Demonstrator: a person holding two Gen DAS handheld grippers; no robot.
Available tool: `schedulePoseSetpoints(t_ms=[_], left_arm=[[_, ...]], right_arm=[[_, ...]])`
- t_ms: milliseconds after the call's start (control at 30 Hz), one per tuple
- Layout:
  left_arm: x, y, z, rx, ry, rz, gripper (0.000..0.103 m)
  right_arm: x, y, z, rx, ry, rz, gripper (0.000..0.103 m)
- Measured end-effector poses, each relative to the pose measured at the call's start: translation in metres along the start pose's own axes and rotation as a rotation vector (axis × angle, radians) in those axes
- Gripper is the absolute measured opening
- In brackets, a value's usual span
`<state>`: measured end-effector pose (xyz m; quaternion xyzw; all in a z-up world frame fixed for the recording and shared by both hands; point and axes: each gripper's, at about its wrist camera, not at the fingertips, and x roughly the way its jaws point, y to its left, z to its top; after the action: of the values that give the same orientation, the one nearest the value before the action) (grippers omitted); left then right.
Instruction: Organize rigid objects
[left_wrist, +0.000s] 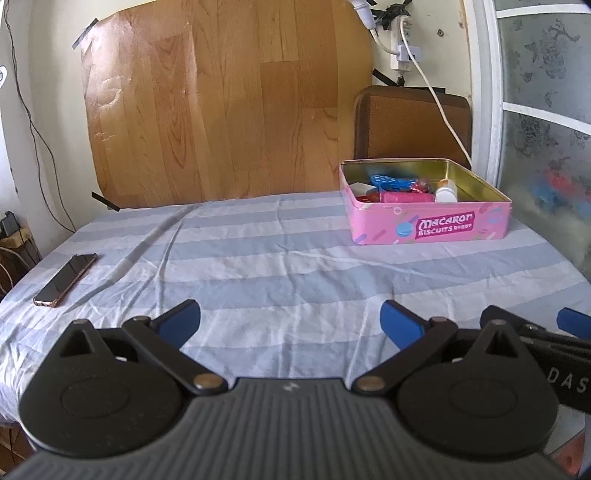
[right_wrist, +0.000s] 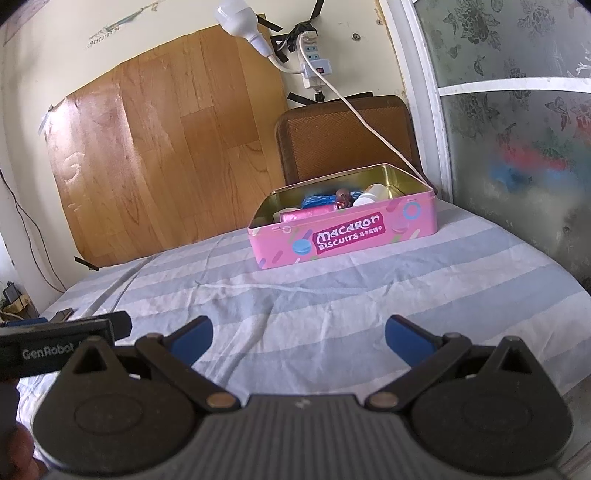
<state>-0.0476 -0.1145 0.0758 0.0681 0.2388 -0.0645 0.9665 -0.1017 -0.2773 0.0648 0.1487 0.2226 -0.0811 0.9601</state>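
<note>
A pink Macaron biscuit tin (left_wrist: 430, 225) stands open at the far right of the striped bed sheet (left_wrist: 258, 266). It holds a white bottle (left_wrist: 446, 190), a blue perforated piece (left_wrist: 388, 181), a pink box (left_wrist: 406, 196) and a small dark figure (left_wrist: 423, 184). The tin also shows in the right wrist view (right_wrist: 343, 236). A dark phone (left_wrist: 65, 278) lies on the sheet at the left. My left gripper (left_wrist: 291, 317) is open and empty, low over the near sheet. My right gripper (right_wrist: 299, 334) is open and empty, beside the left one.
A wood-pattern board (left_wrist: 221, 99) leans on the back wall. A brown woven panel (left_wrist: 410, 122) stands behind the tin, with a white cable (left_wrist: 439, 103) hanging from a power strip (right_wrist: 314, 55). A frosted glass door (right_wrist: 517, 147) lines the right side.
</note>
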Motion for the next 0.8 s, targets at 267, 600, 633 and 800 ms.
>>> schedulePoseSetpoints(t_ms=[267,600,633,800], left_arm=[[0.0018,0.0020,-0.0010,-0.018,0.009,0.025,0.103],[0.0037,0.0029,-0.0015,-0.025,0.029,0.007,0.103],[0.0040,0.0020,-0.0016,-0.022,0.034,0.006,0.103],[0.0038,-0.0002,-0.0033,-0.010,0.039,0.002,0.103]], right_arm=[[0.0009,-0.0021,-0.0009,0.003,0.001,-0.001,0.103],[0.0003,-0.0015,-0.0007,0.004,-0.002,-0.006,0.103],[-0.0001,-0.0007,-0.0009,0.003,-0.004,-0.007,0.103],[0.0004,0.0000,-0.0002,0.001,-0.006,-0.009,0.103]])
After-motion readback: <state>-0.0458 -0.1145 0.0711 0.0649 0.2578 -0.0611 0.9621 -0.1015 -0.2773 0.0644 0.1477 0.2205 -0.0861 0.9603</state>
